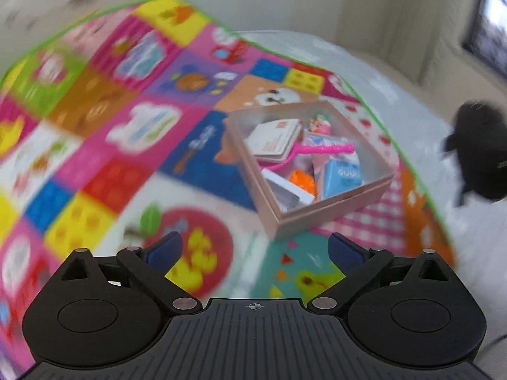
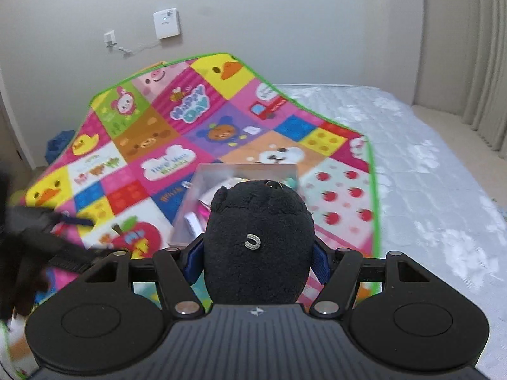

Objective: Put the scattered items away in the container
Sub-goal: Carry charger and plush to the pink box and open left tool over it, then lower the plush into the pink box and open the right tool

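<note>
The right claw (image 2: 257,261) is clamped on a black plush (image 2: 256,237), its blue pads (image 2: 194,261) pressed into both flanks of the toy. The plush fills the middle of the right wrist view, with a small silver horseshoe mark on it and a glossy eye near its far end. Just past it, partly hidden by it, lies the box (image 2: 202,196) on the mat (image 2: 158,145).

The left claw (image 1: 255,250) is spread wide with nothing between its pads (image 1: 166,248), held above the mat (image 1: 95,145). That view is blurred. Beyond the claw sits the pink box (image 1: 304,218), open-topped and already holding a booklet (image 1: 275,139), a pink stick-like toy (image 1: 317,149), a blue carton (image 1: 342,177), something orange (image 1: 302,180) and a white piece (image 1: 285,190). To the right of the box, at the frame edge, the plush (image 1: 478,155) shows as a dark blur.

The mat lies on a bed (image 2: 427,174) with a pale quilted cover. Farther off is a wall with a white unit (image 2: 167,23) and a socket (image 2: 109,38), and curtains (image 2: 484,63) on the right.
</note>
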Demonstrator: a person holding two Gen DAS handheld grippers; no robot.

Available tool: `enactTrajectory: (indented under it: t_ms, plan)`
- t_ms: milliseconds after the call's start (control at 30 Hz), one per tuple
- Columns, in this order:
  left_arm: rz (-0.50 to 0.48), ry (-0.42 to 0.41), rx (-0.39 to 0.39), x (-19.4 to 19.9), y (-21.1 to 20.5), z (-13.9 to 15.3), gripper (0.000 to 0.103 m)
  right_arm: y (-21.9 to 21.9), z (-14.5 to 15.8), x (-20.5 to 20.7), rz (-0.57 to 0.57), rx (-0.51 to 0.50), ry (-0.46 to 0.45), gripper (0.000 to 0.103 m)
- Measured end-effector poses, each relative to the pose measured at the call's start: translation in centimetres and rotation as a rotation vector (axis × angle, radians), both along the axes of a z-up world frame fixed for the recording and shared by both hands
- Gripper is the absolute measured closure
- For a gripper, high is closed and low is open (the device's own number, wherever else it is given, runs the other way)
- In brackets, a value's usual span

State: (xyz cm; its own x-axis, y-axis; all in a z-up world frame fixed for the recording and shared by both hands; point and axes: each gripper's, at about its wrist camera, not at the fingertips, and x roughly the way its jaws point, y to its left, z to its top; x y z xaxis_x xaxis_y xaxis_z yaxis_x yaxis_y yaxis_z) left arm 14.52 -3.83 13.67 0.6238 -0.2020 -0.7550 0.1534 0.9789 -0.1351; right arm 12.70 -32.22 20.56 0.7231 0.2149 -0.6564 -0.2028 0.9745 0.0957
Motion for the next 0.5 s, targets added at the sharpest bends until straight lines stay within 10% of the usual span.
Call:
enactTrajectory:
  t_ms: [233,500]
  plan:
    - [-0.066,0.04,0.009,-2.0,1.0,-1.1,0.0,4.3,-1.8,7.2,-0.065,0.13,0.18,0.038]
    - [0.001,0.094,-0.058,-1.7,3.7,-0.5,0.0,7.7,-8.1,15.4,-0.181,0.124,0.167,0.026]
